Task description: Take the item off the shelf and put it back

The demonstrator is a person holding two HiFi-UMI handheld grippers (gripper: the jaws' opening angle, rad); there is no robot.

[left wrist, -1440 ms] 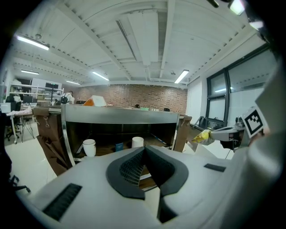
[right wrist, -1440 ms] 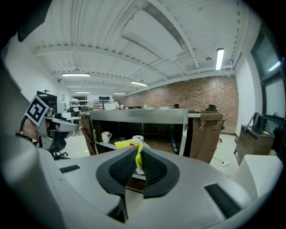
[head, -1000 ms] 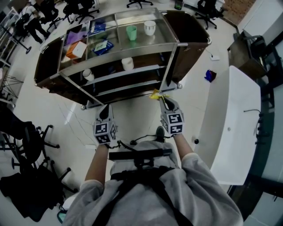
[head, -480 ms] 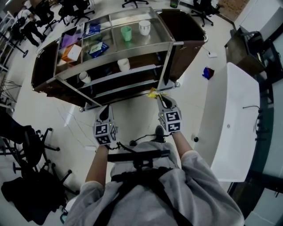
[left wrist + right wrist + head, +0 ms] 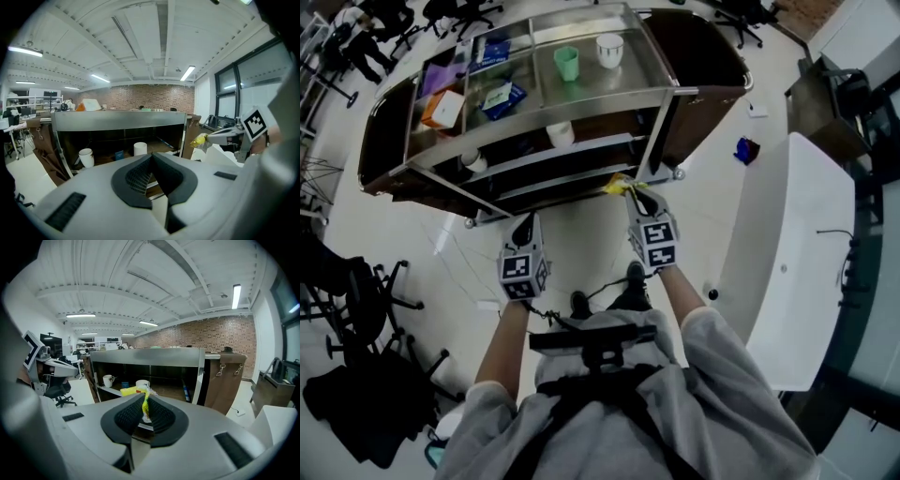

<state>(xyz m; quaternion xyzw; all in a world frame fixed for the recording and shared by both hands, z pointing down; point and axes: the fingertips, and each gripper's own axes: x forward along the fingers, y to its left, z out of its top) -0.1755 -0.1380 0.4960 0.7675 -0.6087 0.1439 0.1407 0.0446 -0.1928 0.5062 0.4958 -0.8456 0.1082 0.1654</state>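
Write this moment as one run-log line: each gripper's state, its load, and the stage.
left gripper: shut, empty | right gripper: shut on yellow packet | shelf cart: ahead, packet held near its front

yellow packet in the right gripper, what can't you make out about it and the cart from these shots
- yellow packet: clamped in the right gripper, whose pads cover the pinched part. It is crumpled and small in that gripper's view, so its print is unreadable.
- cart, lower shelves: in the head view they are shadowed under the top shelf, so their backs are hidden.
- blue packs: in the head view they are too small to read.
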